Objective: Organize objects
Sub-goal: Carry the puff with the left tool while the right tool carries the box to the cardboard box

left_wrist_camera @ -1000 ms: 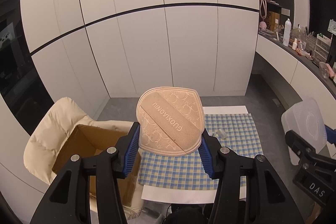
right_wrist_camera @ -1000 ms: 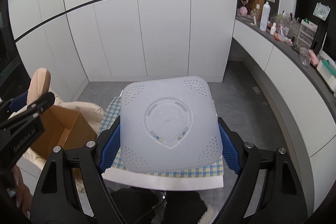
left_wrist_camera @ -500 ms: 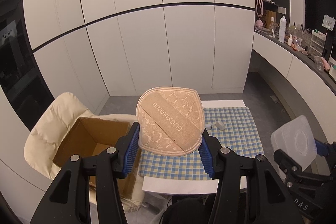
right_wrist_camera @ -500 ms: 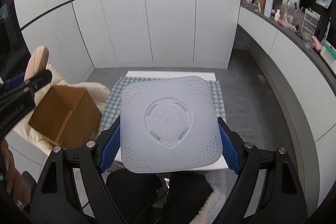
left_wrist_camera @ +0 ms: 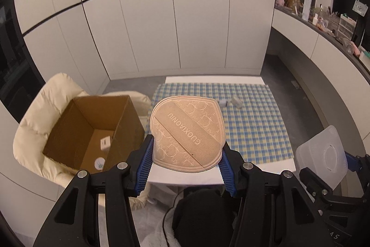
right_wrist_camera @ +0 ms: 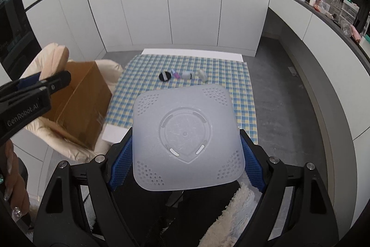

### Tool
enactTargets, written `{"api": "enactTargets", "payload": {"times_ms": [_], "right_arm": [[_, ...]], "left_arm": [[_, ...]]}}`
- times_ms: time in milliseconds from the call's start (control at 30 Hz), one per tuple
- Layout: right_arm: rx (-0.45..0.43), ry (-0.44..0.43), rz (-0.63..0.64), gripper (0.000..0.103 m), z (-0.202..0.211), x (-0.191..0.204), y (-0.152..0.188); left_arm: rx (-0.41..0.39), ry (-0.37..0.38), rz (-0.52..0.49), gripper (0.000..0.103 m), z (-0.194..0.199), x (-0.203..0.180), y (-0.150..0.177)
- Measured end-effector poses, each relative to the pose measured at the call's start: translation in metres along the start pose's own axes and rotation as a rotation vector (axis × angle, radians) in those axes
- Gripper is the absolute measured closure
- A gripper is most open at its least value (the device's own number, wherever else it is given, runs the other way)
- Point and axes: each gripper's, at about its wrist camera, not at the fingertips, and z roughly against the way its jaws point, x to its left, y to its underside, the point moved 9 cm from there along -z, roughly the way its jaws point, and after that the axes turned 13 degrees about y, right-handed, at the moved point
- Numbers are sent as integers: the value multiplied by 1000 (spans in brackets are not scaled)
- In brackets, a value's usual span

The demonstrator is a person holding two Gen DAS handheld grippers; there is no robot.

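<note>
Domestic room, likely a dressing or storage room. Floor-to-ceiling white cupboard doors (left_wrist_camera: 171, 22) line the back wall. Right of them, a dark-topped counter (right_wrist_camera: 323, 13) carries bottles, toiletries and small drawer organisers.

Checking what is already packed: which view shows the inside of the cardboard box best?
The left wrist view: it looks down into the open cardboard box, where two small white items lie on the bottom. The right wrist view shows only the box's outer side, partly behind the left gripper.
</note>
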Motion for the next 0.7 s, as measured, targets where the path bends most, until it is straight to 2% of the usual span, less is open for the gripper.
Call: {"api": "enactTargets", "payload": {"times_ms": [267, 333, 567, 700], "right_arm": [[14, -7, 14, 18, 1, 6, 19], [21, -16, 9, 18, 3, 6, 24], [28, -25, 20, 18, 13, 3, 41], [39, -24, 24, 18, 15, 1, 49]], "left_arm": [[44, -5, -21, 51, -14, -3, 37], [55, -17, -25, 51, -12, -2, 43], [43, 15, -14, 51, 8, -5, 57], [41, 6, -43, 51, 17, -10, 61]]}}
